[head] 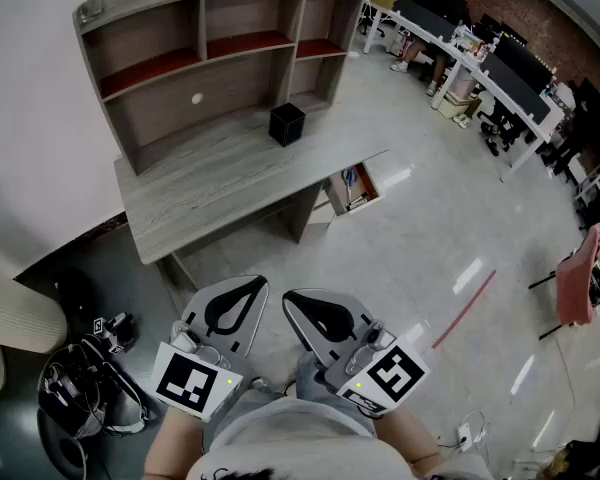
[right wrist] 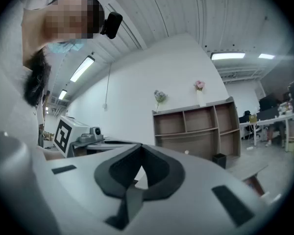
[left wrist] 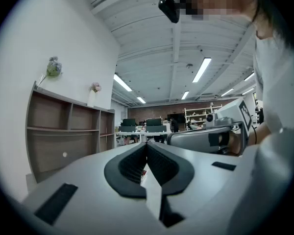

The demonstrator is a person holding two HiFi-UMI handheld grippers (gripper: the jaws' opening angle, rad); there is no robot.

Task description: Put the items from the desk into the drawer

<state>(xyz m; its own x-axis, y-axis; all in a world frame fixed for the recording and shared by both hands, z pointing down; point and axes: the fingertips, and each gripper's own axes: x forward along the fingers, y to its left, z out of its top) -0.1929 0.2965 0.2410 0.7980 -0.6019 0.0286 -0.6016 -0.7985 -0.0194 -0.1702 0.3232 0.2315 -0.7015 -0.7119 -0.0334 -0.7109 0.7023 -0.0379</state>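
Observation:
A black box (head: 287, 123) stands alone on the grey wooden desk (head: 210, 183), under the shelf unit; it also shows small in the right gripper view (right wrist: 219, 159). The desk's drawer (head: 355, 188) hangs open at its right end with some items inside. Both grippers are held close to my body, well short of the desk. My left gripper (head: 255, 283) (left wrist: 147, 143) is shut with nothing in it. My right gripper (head: 290, 298) (right wrist: 139, 147) is beside it, also shut with nothing held.
A shelf unit (head: 210, 48) rises at the back of the desk. Black cables and gear (head: 80, 388) lie on the floor at left. Office desks with monitors (head: 480, 58) and a pink chair (head: 580, 273) stand at right. Grey floor lies between me and the desk.

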